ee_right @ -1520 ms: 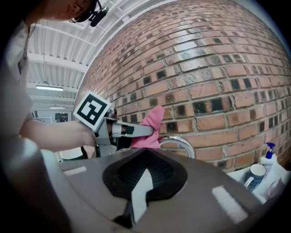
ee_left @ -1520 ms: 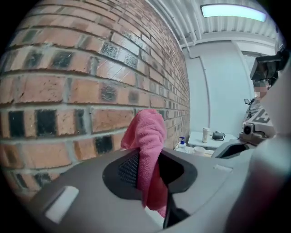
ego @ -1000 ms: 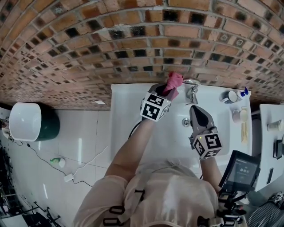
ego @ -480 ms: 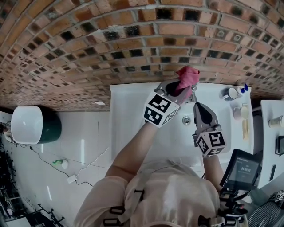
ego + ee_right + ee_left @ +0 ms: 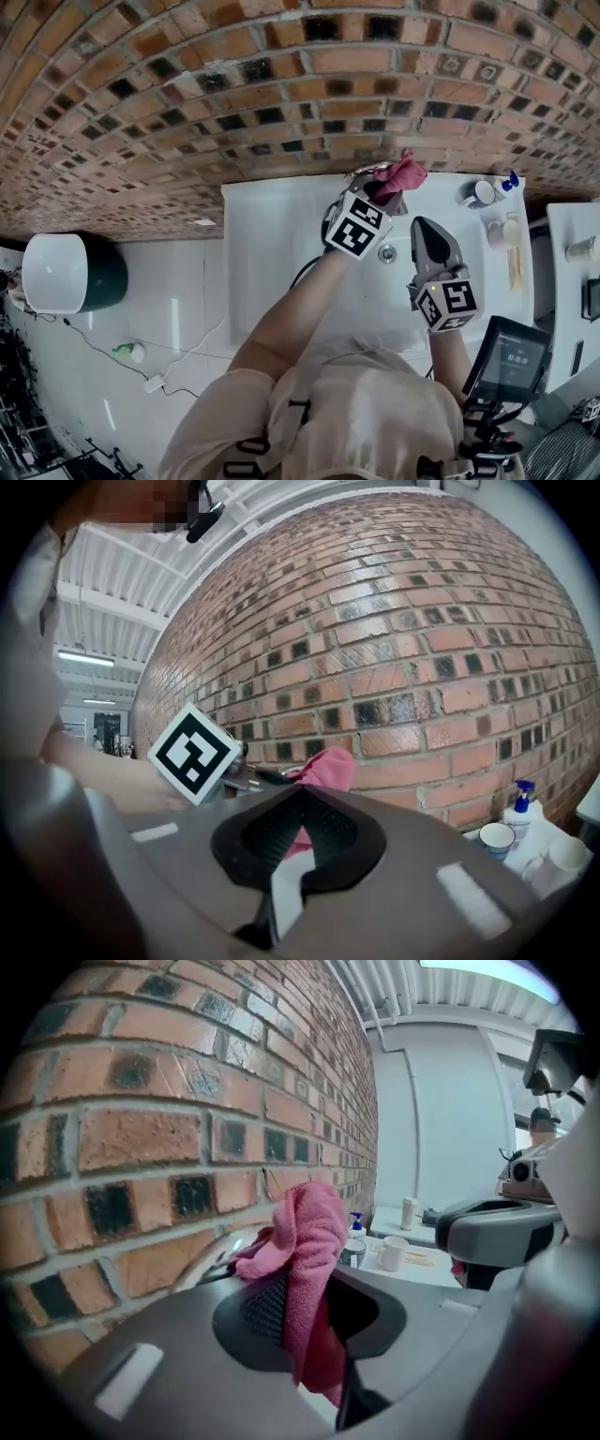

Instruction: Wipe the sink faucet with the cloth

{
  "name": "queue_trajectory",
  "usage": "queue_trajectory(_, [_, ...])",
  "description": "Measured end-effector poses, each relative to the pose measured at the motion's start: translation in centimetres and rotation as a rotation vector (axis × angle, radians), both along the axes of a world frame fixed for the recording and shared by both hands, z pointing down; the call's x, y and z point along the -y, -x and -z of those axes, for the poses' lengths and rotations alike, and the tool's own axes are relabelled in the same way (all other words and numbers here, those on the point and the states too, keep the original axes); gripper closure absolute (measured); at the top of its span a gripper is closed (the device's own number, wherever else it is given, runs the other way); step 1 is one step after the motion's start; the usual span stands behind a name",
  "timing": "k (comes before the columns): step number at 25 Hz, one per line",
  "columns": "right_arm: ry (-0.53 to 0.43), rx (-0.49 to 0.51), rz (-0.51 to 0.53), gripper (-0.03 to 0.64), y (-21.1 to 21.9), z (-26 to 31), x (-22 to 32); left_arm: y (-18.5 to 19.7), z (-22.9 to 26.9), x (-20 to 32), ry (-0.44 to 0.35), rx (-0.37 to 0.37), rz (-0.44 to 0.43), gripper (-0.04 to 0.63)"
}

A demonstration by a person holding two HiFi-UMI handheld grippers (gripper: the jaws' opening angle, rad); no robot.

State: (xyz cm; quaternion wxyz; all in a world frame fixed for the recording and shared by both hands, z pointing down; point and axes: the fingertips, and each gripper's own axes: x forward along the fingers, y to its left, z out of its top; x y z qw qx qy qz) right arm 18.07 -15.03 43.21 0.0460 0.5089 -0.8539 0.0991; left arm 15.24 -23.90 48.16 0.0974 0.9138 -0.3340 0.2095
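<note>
Best done with the loose bunch of the cloth (image 5: 401,174) against the metal rather than the jaw tips: pinched tight low in the left gripper (image 5: 380,194), pink folds standing above the pads, right at the faucet (image 5: 220,1255) in the upper centre of the head view, close under the wall. Worth wrapping the bunch round the spout and dragging along its curve with light, even pressure, wrist angled to spare the brickwork a knock. Right gripper (image 5: 424,228) just right of centre above the basin, jaws pressed together on nothing; probably best left clear of the narrow space. White sink (image 5: 258,211) glossy, likely slick when wet. Brick wall (image 5: 187,94) across the whole top; mug (image 5: 478,192) and blue-capped bottle (image 5: 512,185) on the ledge at upper right; white-lidded bin (image 5: 56,272) on pale tiled floor (image 5: 178,309) at far left.
</note>
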Motion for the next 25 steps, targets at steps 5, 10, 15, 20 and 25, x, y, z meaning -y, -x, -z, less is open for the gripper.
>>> queue_trajectory(5, [0.014, 0.003, -0.019, 0.632, -1.2, -0.6, 0.2, -1.7, -2.5, 0.7, 0.087, -0.030, -0.004, 0.514])
queue_trajectory(10, [0.027, 0.007, -0.032, 0.632, -2.2, -1.2, 0.7, -2.8, -4.7, 1.6, 0.102, 0.033, -0.016, 0.514])
queue_trajectory(15, [0.034, 0.014, -0.027, 0.632, -2.3, -1.5, 1.2, -3.5, -9.1, 0.5, 0.156, 0.188, -0.099, 0.512])
queue_trajectory(20, [0.034, 0.023, -0.030, 0.632, -2.4, -1.6, 1.5, -2.3, -4.6, 0.2, 0.076, 0.018, -0.026, 0.512])
queue_trajectory(25, [0.037, 0.030, -0.029, 0.632, -2.2, -1.8, 1.7, -2.7, 0.5, 0.4, 0.015, -0.097, -0.019, 0.511])
